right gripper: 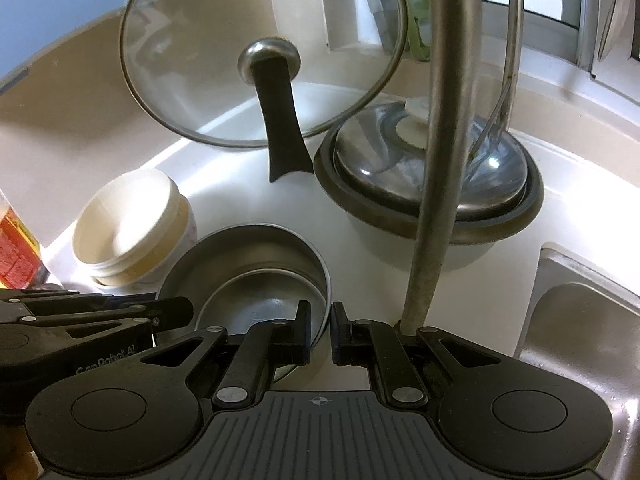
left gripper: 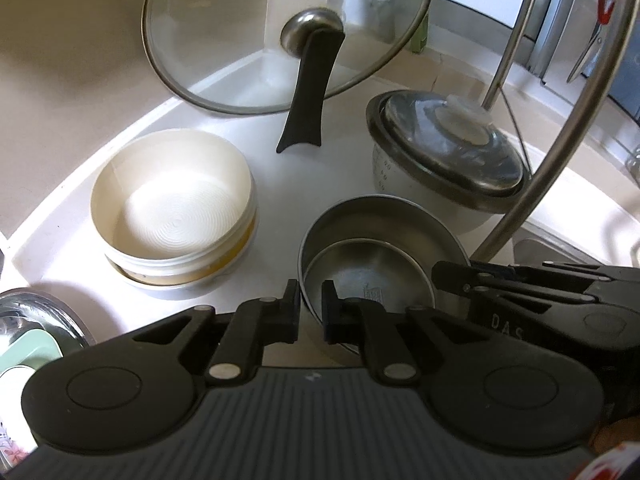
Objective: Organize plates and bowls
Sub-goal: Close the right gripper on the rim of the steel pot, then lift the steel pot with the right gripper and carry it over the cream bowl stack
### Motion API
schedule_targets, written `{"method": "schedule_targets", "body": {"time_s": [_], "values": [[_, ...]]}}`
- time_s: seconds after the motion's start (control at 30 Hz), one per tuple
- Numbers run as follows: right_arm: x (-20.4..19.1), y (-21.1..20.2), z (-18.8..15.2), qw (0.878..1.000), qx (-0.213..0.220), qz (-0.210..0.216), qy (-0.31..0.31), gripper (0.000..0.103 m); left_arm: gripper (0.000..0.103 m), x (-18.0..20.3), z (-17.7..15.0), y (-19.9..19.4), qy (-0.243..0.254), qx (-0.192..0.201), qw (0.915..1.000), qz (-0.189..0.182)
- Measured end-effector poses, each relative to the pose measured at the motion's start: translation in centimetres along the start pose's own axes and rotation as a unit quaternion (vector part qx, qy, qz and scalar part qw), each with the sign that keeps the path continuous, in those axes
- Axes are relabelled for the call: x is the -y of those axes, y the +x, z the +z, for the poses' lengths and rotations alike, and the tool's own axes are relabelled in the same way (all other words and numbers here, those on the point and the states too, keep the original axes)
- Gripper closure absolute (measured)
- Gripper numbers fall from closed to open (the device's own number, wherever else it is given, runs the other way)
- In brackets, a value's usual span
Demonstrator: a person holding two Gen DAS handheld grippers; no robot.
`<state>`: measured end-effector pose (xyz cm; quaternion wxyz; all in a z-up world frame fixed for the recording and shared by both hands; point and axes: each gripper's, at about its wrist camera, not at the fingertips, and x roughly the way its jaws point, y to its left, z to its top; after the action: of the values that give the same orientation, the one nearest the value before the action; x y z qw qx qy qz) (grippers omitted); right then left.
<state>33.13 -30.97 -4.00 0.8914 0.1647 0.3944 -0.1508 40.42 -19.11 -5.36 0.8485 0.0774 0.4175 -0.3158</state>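
Note:
Two nested steel bowls stand close in front of both cameras: a larger outer bowl [left gripper: 384, 216] [right gripper: 248, 248] with a smaller one [left gripper: 376, 280] [right gripper: 256, 300] inside it. My left gripper [left gripper: 311, 312] is shut on the outer bowl's left rim, one finger outside and one inside. My right gripper [right gripper: 322, 330] is shut on the opposite rim in the same way. Each gripper also shows in the other's view, the right gripper [left gripper: 440, 276] and the left gripper [right gripper: 188, 312]. A stack of white bowls [left gripper: 172, 208] [right gripper: 128, 224] stands to the left on the white counter [left gripper: 280, 184].
A glass lid [left gripper: 240, 40] [right gripper: 200, 60] with a black handle leans in the back corner. A pot with a steel lid [left gripper: 448, 152] [right gripper: 400, 168] stands back right. A curved metal faucet pipe [left gripper: 560, 152] [right gripper: 440, 160] rises just right of the bowls. The sink [right gripper: 580, 320] lies far right.

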Motion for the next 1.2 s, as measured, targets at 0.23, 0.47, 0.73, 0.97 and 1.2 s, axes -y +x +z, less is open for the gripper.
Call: {"method": "schedule_targets", "body": {"time_s": [0.23, 0.47, 0.73, 0.97, 1.2], "values": [[-0.4, -1.8, 0.5, 1.000, 0.014, 0.009, -0.006, 0.093, 0.093, 0.1, 0.2, -1.9, -0.004, 0.016, 0.9999, -0.001], [-1.1, -2.7, 1.2, 0.999, 0.025, 0.018, -0.016, 0.093, 0.093, -0.2, 0.5, -3.3, -0.010, 0.033, 0.9994, 0.004], [-1.9, -3.3, 1.7, 0.999, 0.036, 0.026, -0.027, 0.093, 0.093, -0.7, 0.9, -4.3, -0.014, 0.049, 0.9986, 0.009], [-2.7, -3.2, 2.1, 0.998, 0.039, 0.036, -0.034, 0.093, 0.093, -1.3, 1.3, -5.0, -0.018, 0.061, 0.9978, 0.018], [-3.8, -3.2, 3.0, 0.997, 0.049, 0.047, -0.045, 0.093, 0.093, -2.3, 1.7, -5.6, -0.026, 0.073, 0.9966, 0.027]]}}
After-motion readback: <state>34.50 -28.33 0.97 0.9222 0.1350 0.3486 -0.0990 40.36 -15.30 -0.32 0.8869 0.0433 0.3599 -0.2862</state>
